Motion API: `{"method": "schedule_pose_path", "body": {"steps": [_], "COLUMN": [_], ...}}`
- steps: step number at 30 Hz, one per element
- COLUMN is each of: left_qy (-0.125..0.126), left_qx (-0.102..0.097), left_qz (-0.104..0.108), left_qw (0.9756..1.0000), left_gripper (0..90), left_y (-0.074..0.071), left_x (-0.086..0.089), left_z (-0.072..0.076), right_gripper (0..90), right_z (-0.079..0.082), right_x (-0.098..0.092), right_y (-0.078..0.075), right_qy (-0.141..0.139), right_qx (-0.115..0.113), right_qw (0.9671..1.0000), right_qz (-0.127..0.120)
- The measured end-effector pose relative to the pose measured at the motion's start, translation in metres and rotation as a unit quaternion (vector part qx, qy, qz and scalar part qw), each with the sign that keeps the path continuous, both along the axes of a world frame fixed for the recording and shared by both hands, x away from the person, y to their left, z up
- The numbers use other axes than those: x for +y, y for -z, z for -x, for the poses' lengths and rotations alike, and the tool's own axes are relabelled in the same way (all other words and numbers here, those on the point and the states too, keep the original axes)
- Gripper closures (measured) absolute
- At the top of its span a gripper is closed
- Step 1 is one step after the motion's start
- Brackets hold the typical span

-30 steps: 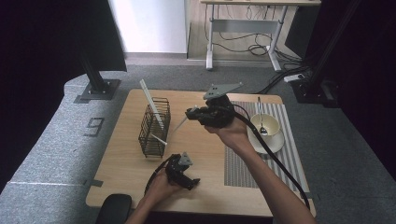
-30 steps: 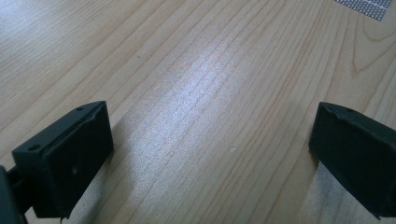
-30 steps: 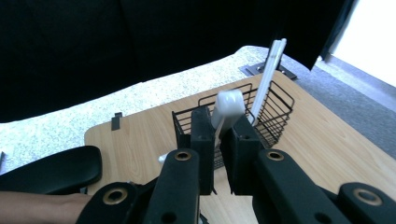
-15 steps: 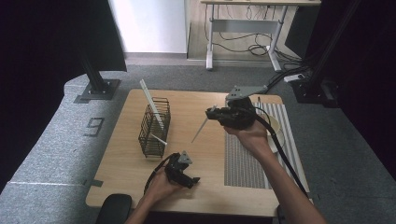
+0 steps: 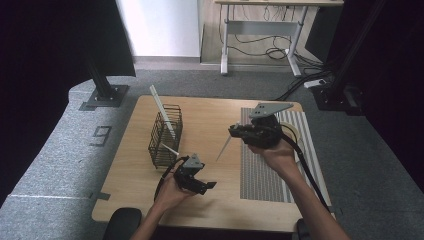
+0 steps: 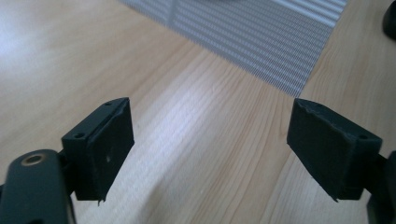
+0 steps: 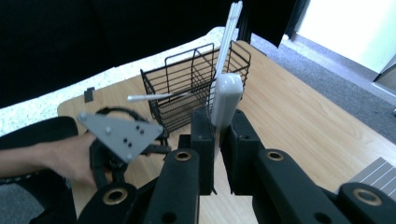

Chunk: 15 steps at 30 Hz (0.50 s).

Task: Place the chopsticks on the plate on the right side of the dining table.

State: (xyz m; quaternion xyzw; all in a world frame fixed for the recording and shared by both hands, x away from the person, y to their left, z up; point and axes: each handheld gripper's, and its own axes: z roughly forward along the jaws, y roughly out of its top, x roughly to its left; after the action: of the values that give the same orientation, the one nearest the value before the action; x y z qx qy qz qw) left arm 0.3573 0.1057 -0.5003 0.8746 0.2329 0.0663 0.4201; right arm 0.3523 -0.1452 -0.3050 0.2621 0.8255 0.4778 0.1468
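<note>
My right gripper (image 5: 233, 131) hovers over the middle of the wooden table (image 5: 205, 112), shut on the flat handle of a white utensil (image 5: 223, 149) whose thin end slants down to the left. In the right gripper view the pads pinch that handle (image 7: 227, 98). A black wire basket (image 5: 161, 142) at the left holds a long white stick (image 5: 161, 111) and a shorter one (image 5: 170, 149). My left gripper (image 5: 206, 186) sits low near the table's front edge. Its jaws (image 6: 210, 144) have just been closing but stand open, with nothing between them.
A grey ribbed mat (image 5: 265, 167) covers the table's right part, with a pale round dish (image 5: 296, 131) half hidden behind my right hand. A dark round seat (image 5: 122, 224) sits at the front edge. Grey carpet surrounds the table.
My right gripper has carried the white utensil to the right, away from the basket, and a little nearer the person. The left gripper has risen slightly.
</note>
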Motion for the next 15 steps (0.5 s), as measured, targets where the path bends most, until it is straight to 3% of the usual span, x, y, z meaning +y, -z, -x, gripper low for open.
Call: {"method": "schedule_pose_path", "body": {"steps": [8, 15], "left_qy": [0.027, 0.042], "left_qx": [-0.028, -0.032], "left_qz": [0.009, 0.024], "left_qw": [0.9992, 0.9983], "left_gripper": [28.0, 42.5], "left_y": [-0.016, -0.021], "left_x": [-0.016, -0.019], "left_z": [-0.001, 0.002], "right_gripper": [82.3, 82.2], "right_z": [0.007, 0.012], "right_x": [0.007, 0.014], "right_y": [0.015, 0.03], "right_qy": [-0.009, -0.018], "right_qx": [0.01, 0.021], "right_qw": [0.9998, 0.9992], "right_qz": [0.017, 0.028]}}
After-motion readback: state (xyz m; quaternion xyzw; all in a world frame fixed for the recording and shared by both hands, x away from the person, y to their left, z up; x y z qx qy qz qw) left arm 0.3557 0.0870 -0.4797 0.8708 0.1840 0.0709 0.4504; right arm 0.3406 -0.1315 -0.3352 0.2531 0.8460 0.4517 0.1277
